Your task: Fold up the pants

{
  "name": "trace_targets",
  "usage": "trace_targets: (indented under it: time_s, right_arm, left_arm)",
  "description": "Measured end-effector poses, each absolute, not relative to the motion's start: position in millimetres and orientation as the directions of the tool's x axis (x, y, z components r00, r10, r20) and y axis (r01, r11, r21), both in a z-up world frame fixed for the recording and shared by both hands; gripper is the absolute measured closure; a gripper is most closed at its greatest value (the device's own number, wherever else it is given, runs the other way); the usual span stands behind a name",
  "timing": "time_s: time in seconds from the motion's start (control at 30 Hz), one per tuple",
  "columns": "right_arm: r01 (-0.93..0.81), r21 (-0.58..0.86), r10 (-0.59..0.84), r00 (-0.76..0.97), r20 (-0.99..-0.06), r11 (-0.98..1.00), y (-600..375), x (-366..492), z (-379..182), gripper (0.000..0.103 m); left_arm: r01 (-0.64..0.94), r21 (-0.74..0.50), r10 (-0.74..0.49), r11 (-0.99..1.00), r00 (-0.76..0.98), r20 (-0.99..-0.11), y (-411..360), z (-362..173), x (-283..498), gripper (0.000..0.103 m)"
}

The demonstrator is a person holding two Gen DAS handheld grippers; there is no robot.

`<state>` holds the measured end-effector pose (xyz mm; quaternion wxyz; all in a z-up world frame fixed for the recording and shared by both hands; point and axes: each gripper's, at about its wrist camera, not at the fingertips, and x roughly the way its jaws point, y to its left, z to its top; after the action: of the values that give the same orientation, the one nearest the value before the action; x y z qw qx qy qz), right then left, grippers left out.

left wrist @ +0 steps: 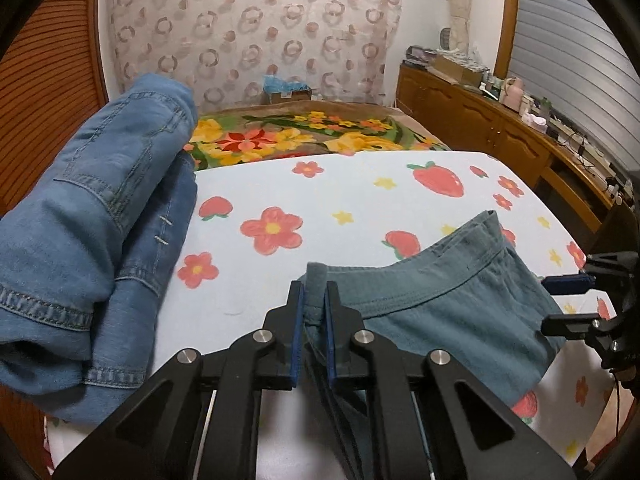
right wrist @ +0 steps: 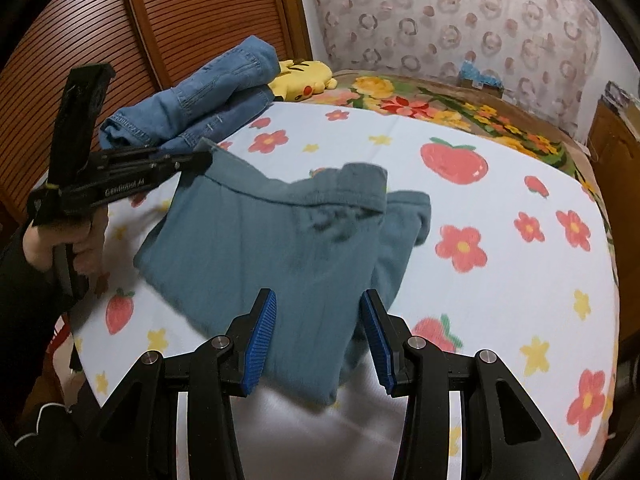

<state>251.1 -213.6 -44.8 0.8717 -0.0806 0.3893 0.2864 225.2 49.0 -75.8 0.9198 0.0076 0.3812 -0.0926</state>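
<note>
**Soft pants pinched at one corner**

The teal pants (right wrist: 280, 256) lie partly folded on the bed (right wrist: 500, 184), near a pile of jeans (left wrist: 92, 216). The left hand-held gripper (left wrist: 314, 296) has pinched a waistband corner between its pads. The right hand-held gripper (right wrist: 318, 320) hovers half open over the near edge, holding nothing. The knit cloth looks light, limp and stretchy, likely to sag; gripping both waistband corners should keep it flat
</note>
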Motion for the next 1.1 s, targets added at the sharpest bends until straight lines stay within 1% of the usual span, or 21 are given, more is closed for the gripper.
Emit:
trace_targets:
  time_s: [0.13,0.17,0.23,0.27,0.3,0.33,0.37,0.4,0.43,0.47,0.5,0.57,0.63,0.83,0.87,0.93,1.0,1.03,1.1]
  right_arm:
    - [-0.559,0.086,0.435,0.529,-0.729,0.825,-217.6,243.2,-48.7,0.057]
    - [-0.557,0.088,0.435,0.530,-0.728,0.826,-218.6,241.0,-49.3,0.057]
    - [-0.556,0.091,0.437,0.529,-0.727,0.826,-220.4,236.9,-51.4,0.064]
    - [-0.557,0.093,0.439,0.529,-0.726,0.825,-221.2,234.7,-51.9,0.065]
    - [-0.559,0.094,0.441,0.530,-0.724,0.824,-221.6,232.6,-52.3,0.069]
    - [-0.562,0.094,0.444,0.527,-0.725,0.822,-221.7,230.8,-51.8,0.075]
    - [-0.565,0.091,0.444,0.528,-0.724,0.820,-221.5,229.1,-51.8,0.078]
    - [-0.567,0.085,0.443,0.533,-0.721,0.820,-221.4,227.1,-51.4,0.084]
    - [-0.571,0.085,0.448,0.534,-0.717,0.817,-221.9,225.2,-50.2,0.092]
    - [-0.576,0.088,0.457,0.535,-0.711,0.812,-222.2,222.8,-49.0,0.094]
    - [-0.574,0.081,0.454,0.546,-0.704,0.815,-222.9,219.9,-47.1,0.099]
    - [-0.556,0.063,0.442,0.581,-0.683,0.829,-227.5,213.4,-43.2,0.099]
    - [-0.533,0.075,0.441,0.605,-0.663,0.843,-235.6,207.8,-41.0,0.100]
    - [-0.512,0.067,0.416,0.607,-0.677,0.857,-239.5,198.9,-51.5,0.100]
    - [-0.508,0.054,0.405,0.612,-0.680,0.859,-238.0,197.9,-52.1,0.100]
    - [-0.502,0.050,0.397,0.616,-0.680,0.864,-235.6,199.2,-51.6,0.100]
    - [-0.498,0.045,0.391,0.618,-0.682,0.866,-233.9,201.2,-51.0,0.100]
    - [-0.497,0.047,0.391,0.617,-0.683,0.867,-233.8,202.0,-51.1,0.100]
    - [-0.493,0.043,0.385,0.620,-0.683,0.869,-233.9,203.4,-51.1,0.100]
  left_arm:
    - [0.179,-0.056,-0.166,0.982,0.688,-0.707,48.8,-74.9,216.5,0.091]
    - [0.180,-0.056,-0.165,0.982,0.685,-0.710,48.9,-74.4,213.6,0.087]
    - [0.188,-0.051,-0.167,0.981,0.682,-0.712,47.4,-73.7,207.0,0.080]
    - [0.194,-0.048,-0.170,0.980,0.684,-0.710,46.9,-72.3,202.9,0.071]
    - [0.200,-0.046,-0.174,0.979,0.687,-0.706,46.5,-71.1,198.7,0.061]
    - [0.206,-0.047,-0.179,0.977,0.691,-0.700,46.5,-69.8,194.6,0.056]
    - [0.214,-0.050,-0.188,0.976,0.696,-0.694,46.4,-68.2,189.3,0.054]
    - [0.221,-0.050,-0.194,0.974,0.698,-0.690,46.4,-66.9,183.8,0.053]
    - [0.223,-0.050,-0.196,0.973,0.699,-0.688,46.7,-66.3,179.9,0.053]
    - [0.224,-0.051,-0.197,0.973,0.700,-0.686,47.5,-66.1,173.7,0.053]
    - [0.223,-0.050,-0.196,0.974,0.701,-0.685,47.7,-66.6,169.1,0.053]
    - [0.224,-0.048,-0.194,0.973,0.695,-0.692,48.1,-70.2,159.6,0.053]
    - [0.230,-0.048,-0.196,0.972,0.684,-0.702,47.5,-74.2,152.4,0.053]
    - [0.253,-0.058,-0.217,0.966,0.662,-0.718,43.7,-88.7,132.4,0.053]
    - [0.255,-0.065,-0.223,0.965,0.660,-0.718,43.5,-90.9,130.3,0.054]
    - [0.263,-0.071,-0.232,0.962,0.653,-0.721,42.6,-93.8,130.9,0.062]
    - [0.268,-0.080,-0.240,0.960,0.642,-0.728,41.5,-97.2,132.8,0.074]
    - [0.274,-0.087,-0.248,0.958,0.636,-0.731,40.9,-98.5,133.2,0.077]
    - [0.288,-0.094,-0.263,0.953,0.633,-0.728,38.4,-99.4,131.3,0.095]
